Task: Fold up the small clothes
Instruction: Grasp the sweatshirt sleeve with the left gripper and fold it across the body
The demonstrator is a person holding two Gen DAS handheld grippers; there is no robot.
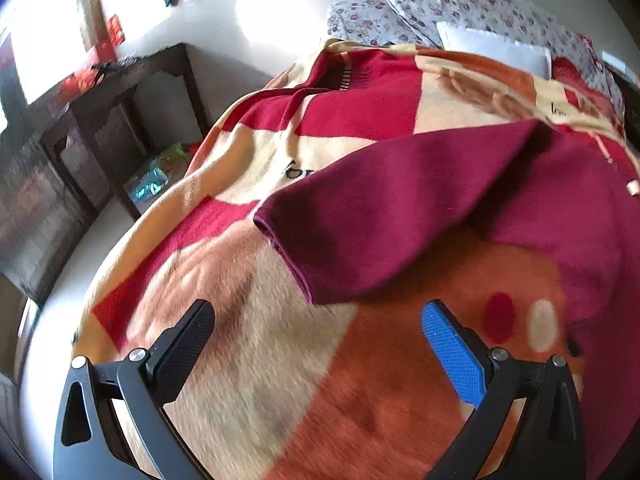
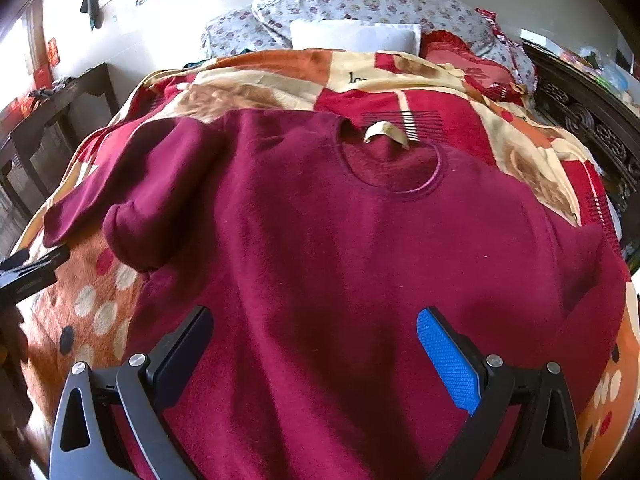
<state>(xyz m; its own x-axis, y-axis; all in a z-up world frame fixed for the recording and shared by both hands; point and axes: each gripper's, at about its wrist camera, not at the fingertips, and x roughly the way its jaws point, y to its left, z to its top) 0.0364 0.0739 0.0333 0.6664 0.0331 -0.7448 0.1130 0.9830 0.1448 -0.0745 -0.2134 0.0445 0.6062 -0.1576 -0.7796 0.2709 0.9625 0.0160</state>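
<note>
Your right gripper (image 2: 314, 344) hangs right over the dark red shirt (image 2: 320, 240), jaws wide, holding nothing. Left gripper (image 1: 318, 340) is wide too, near the sleeve (image 1: 380, 208), over the blanket (image 1: 260, 360). Shirt lies flat on the bed, w/ no fold done yet. Blanket writing is too cut off to read.

Count: one maroon shirt (image 2: 320, 240), one patterned blanket (image 2: 460, 100), two floral pillows (image 2: 360, 0), one white pillow (image 2: 352, 36), one dark side table (image 1: 120, 92). Two grippers: left (image 1: 318, 316), right (image 2: 314, 322), both spread, empty.
</note>
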